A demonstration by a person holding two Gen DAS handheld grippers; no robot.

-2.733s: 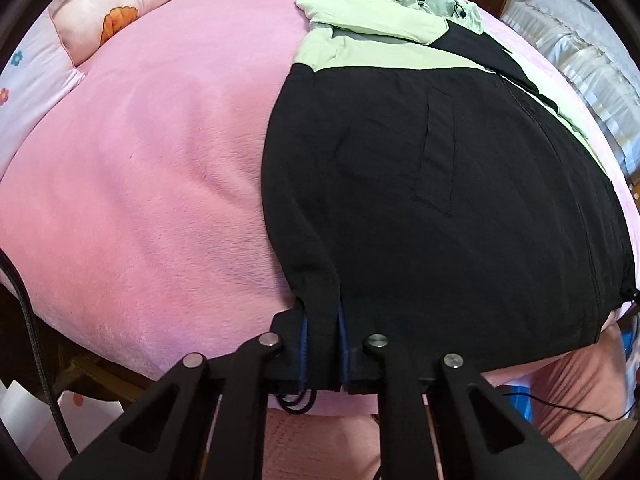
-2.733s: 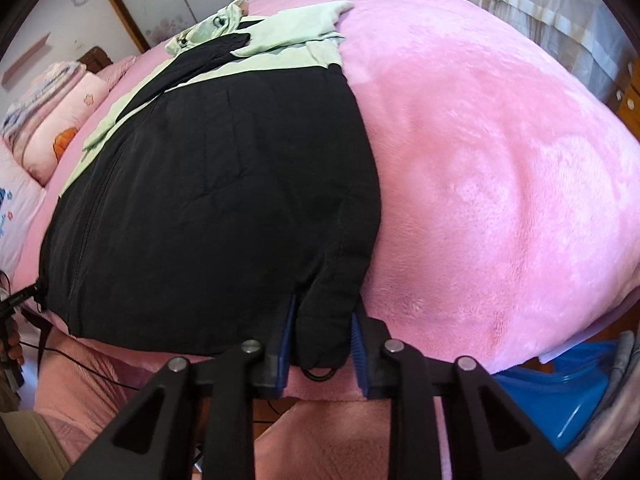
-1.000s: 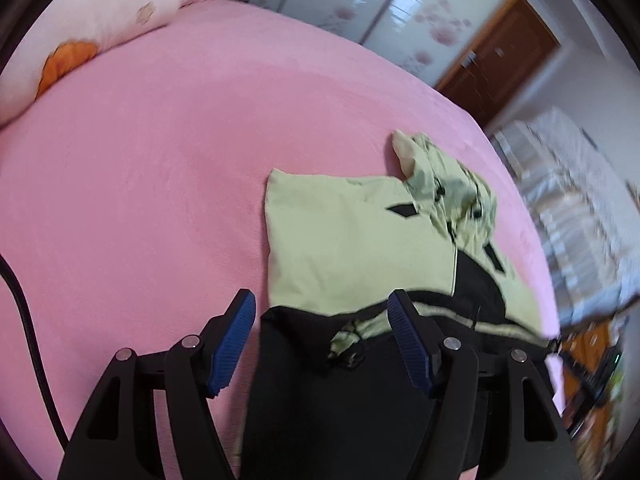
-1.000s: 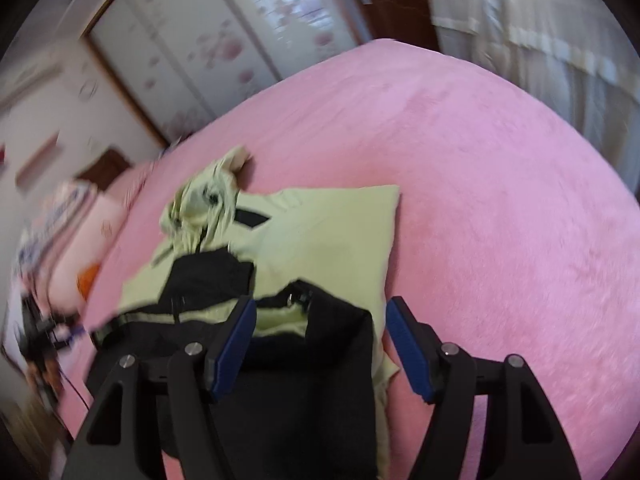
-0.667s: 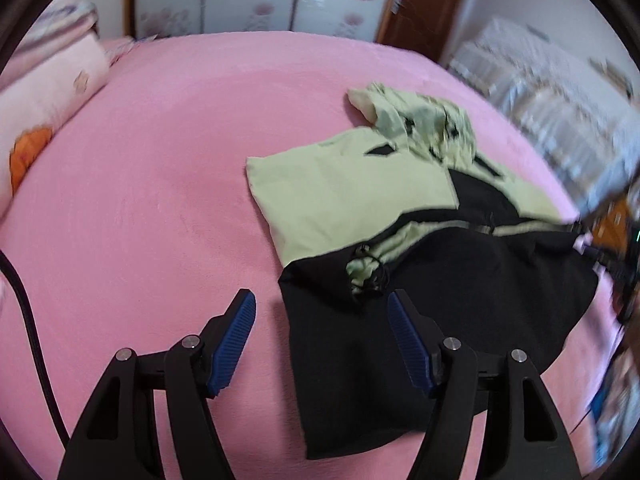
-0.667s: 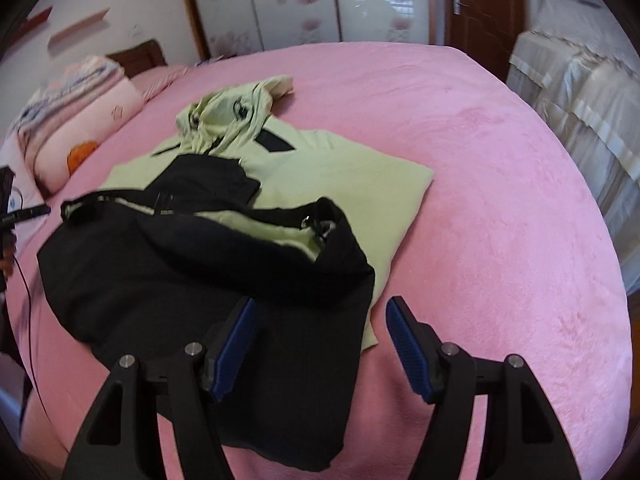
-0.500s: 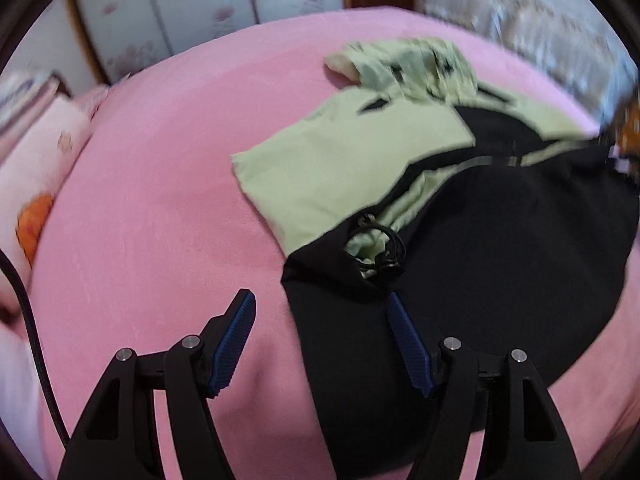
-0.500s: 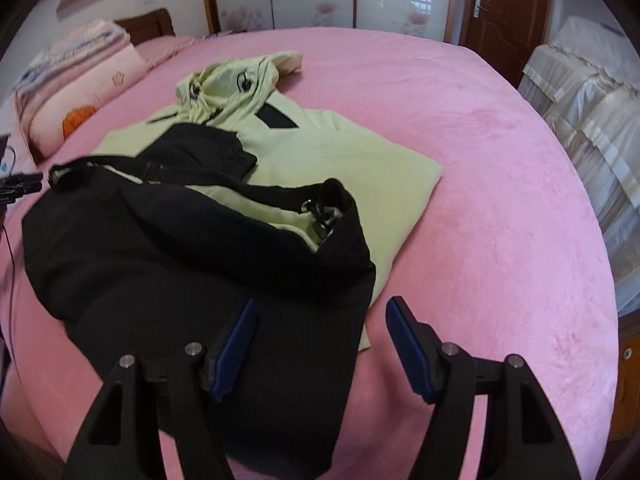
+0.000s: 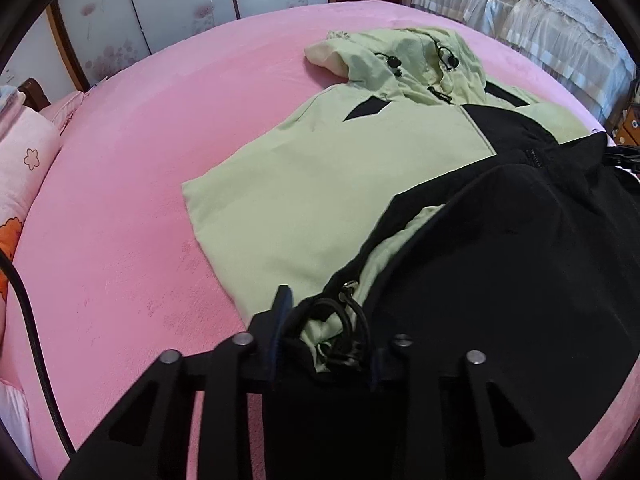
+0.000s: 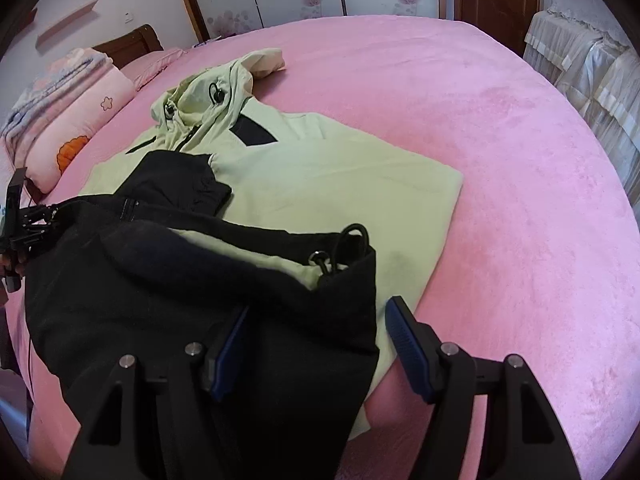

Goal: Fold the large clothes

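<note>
Your jacket (image 9: 320,184) lies on the pink bed (image 9: 120,220), hood (image 9: 400,60) toward the far wardrobe doors (image 9: 180,20), with the black lower half doubled up over the pale green chest so the hem sits partway across it. Your left tool (image 9: 324,344) has its fingers around the hem corner, where the drawcord (image 9: 348,328) loops out; the cloth bunches between them, though you cannot tell whether they actually pinch it (the right finger is mostly buried under black fabric). Your right tool (image 10: 316,344) stands with its blue pads (image 10: 404,340) spread apart over the other hem corner, gripping nothing; the cord toggle (image 10: 320,258) lies just beyond it. From the right wrist view, your left tool shows at the frame's far left edge, beside the pillow (image 10: 80,128)
</note>
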